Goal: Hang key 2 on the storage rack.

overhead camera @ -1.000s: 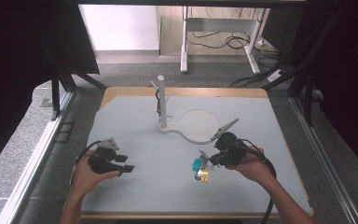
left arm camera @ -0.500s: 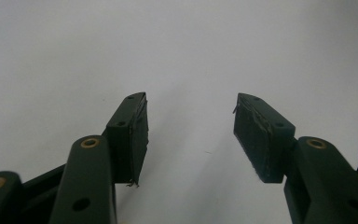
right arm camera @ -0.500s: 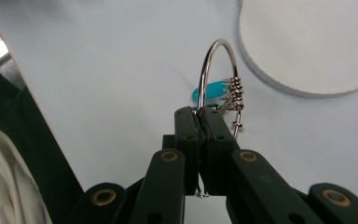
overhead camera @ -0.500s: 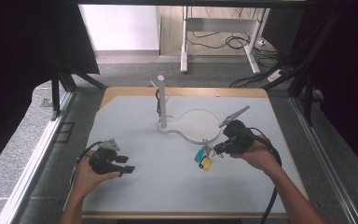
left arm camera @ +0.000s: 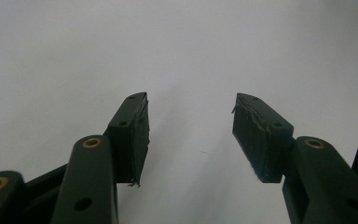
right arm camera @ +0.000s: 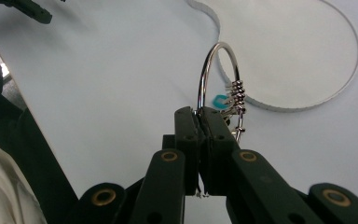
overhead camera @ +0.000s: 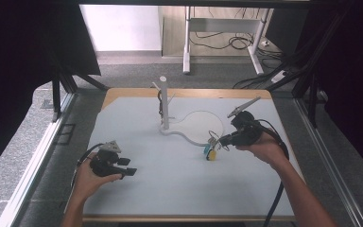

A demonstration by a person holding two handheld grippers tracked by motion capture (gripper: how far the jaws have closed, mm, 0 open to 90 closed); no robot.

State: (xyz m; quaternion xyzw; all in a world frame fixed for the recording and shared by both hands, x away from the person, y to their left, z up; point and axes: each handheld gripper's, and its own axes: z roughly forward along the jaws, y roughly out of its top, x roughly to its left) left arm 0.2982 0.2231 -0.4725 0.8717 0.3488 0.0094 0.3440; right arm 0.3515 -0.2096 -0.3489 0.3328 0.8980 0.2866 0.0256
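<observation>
My right gripper (overhead camera: 221, 140) (right arm camera: 199, 116) is shut on a metal key ring (right arm camera: 205, 74) (overhead camera: 212, 138). Small blue and yellow tags (overhead camera: 211, 153) hang under the ring just above the table, beside the front rim of the white stand's round base (overhead camera: 201, 125). The stand's upright post (overhead camera: 164, 101) has short pegs and rises at the back centre. A blue tag (right arm camera: 220, 101) peeks from behind the ring. My left gripper (overhead camera: 131, 171) (left arm camera: 189, 135) rests low at the front left, open, with only bare table between its pads.
The white tabletop (overhead camera: 170, 189) has a wooden edge at the back and dark floor on both sides. The base's thin white rim (right arm camera: 279, 106) curves close behind the ring. Cables trail from both grippers toward the person.
My right gripper has carried the ring and its tags up and away from the person, toward the stand's base. The left gripper has stayed where it was.
</observation>
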